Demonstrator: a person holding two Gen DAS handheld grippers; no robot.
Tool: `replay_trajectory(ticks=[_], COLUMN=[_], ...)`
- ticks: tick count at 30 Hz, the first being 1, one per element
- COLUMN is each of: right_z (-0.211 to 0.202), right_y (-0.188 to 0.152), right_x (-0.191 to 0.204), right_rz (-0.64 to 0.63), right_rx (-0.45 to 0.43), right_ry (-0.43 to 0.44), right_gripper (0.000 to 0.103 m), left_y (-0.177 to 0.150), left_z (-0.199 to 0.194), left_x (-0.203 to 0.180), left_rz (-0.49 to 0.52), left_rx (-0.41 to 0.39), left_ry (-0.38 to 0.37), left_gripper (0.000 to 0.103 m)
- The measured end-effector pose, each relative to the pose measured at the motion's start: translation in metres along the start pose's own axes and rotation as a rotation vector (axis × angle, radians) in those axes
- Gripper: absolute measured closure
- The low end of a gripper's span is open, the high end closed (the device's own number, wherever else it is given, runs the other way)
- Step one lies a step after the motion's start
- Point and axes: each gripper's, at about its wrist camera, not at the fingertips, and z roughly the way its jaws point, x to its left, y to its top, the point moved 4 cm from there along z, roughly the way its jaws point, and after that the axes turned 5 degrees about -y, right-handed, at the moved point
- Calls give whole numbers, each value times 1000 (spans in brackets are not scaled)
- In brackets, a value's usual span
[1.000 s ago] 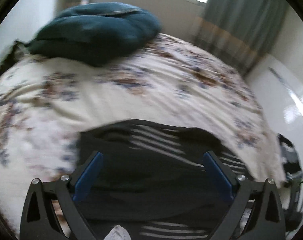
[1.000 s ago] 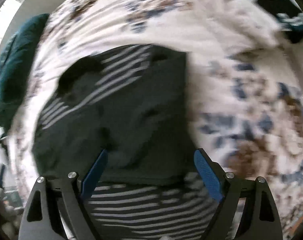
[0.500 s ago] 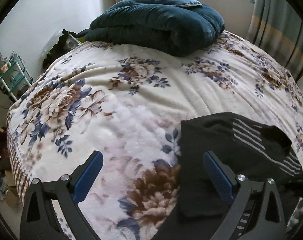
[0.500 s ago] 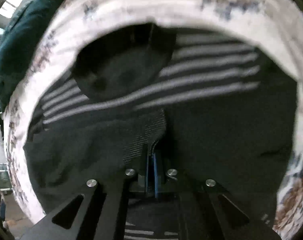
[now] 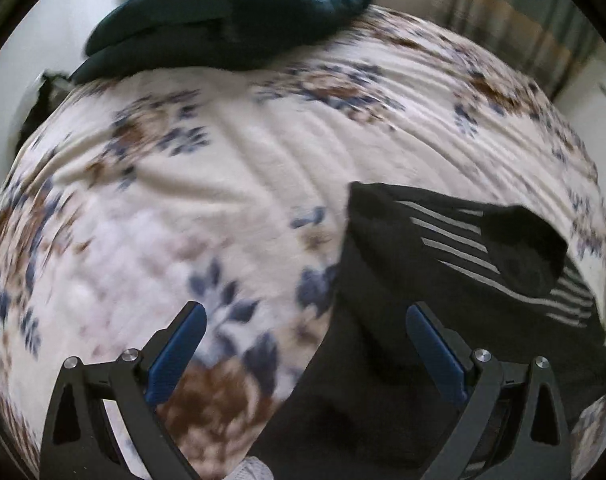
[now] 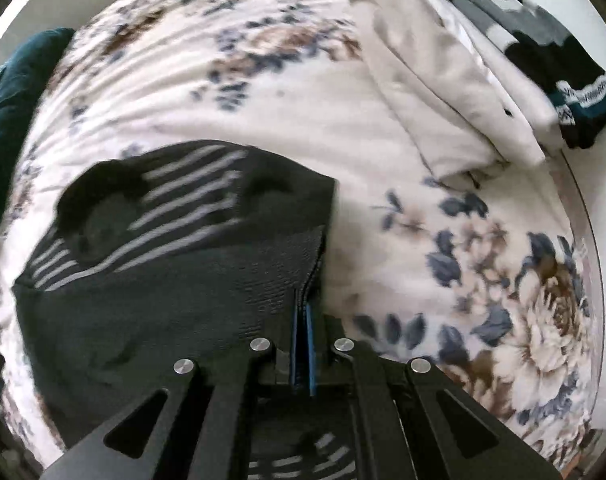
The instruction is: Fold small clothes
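A small black garment with grey stripes (image 6: 175, 272) lies partly folded on the floral bedspread (image 6: 263, 92). My right gripper (image 6: 303, 320) is shut on the garment's right-hand edge, with the cloth pinched between the blue pads. In the left wrist view the same garment (image 5: 443, 280) lies at the right, under the right finger. My left gripper (image 5: 303, 336) is open and empty, above the floral bedspread (image 5: 223, 184) at the garment's left edge.
A dark teal folded duvet (image 5: 231, 12) lies at the far end of the bed. A beige garment (image 6: 431, 80) and a black, white and teal garment (image 6: 543, 52) lie stacked at the bed's right edge. Curtains (image 5: 515, 16) hang beyond the bed.
My right gripper shut on the garment's edge and has drawn it to the side. My left gripper came off the garment to its left and stays open.
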Motion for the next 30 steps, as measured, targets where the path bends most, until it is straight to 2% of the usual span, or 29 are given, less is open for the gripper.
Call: replay_trajectory(ticks=[4, 7, 8, 9, 11, 13, 15, 17, 19, 21, 23, 26, 28, 29, 30], right_z=[25, 37, 32, 25, 5, -11, -8, 14, 37, 55, 64, 57, 44, 31, 22], right_y=[-5, -4, -1, 0, 4, 2, -6, -16, -22, -23, -23, -21, -21, -24, -26], right_x=[-1, -9, -16, -20, -22, -9, 12, 36, 41, 36, 31, 30, 26, 22, 20], right_rz=[-21, 8, 43, 61, 62, 21, -46, -102, -111, -103, -83, -59, -40, -23, -13], right_rx=[69, 148, 143, 122, 47, -27, -23, 41, 98, 115, 130, 138, 138, 134, 132], right_ry=[-28, -23, -35, -41, -57, -9, 76, 123, 77, 0, -30, -26, -7, 13, 32], right_gripper=[100, 81, 74, 72, 70, 63, 62, 62, 62, 65, 65, 62, 50, 36, 28], left_y=[14, 18, 19, 21, 28, 32, 35, 34, 33, 34, 37, 40, 35, 33, 29], left_z=[34, 54, 56, 53, 37, 32, 46, 70, 93, 99, 90, 61, 35, 25, 13], left_x=[-11, -6, -5, -4, -8, -13, -12, -3, 13, 22, 22, 14, 12, 11, 9], left_rz=[84, 113, 112, 103, 86, 103, 125, 120, 76, 15, 20, 59, 73, 71, 69], left_rx=[30, 72, 83, 80, 17, -17, 13, 61, 129, 154, 130, 66, 27, 14, 3], left_ry=[54, 103, 105, 95, 31, 17, 52, 98, 123, 83, 82, 54, 50, 41, 32], left_gripper=[1, 1, 1, 3, 2, 1, 1, 1, 1, 1, 1, 2, 2, 2, 2])
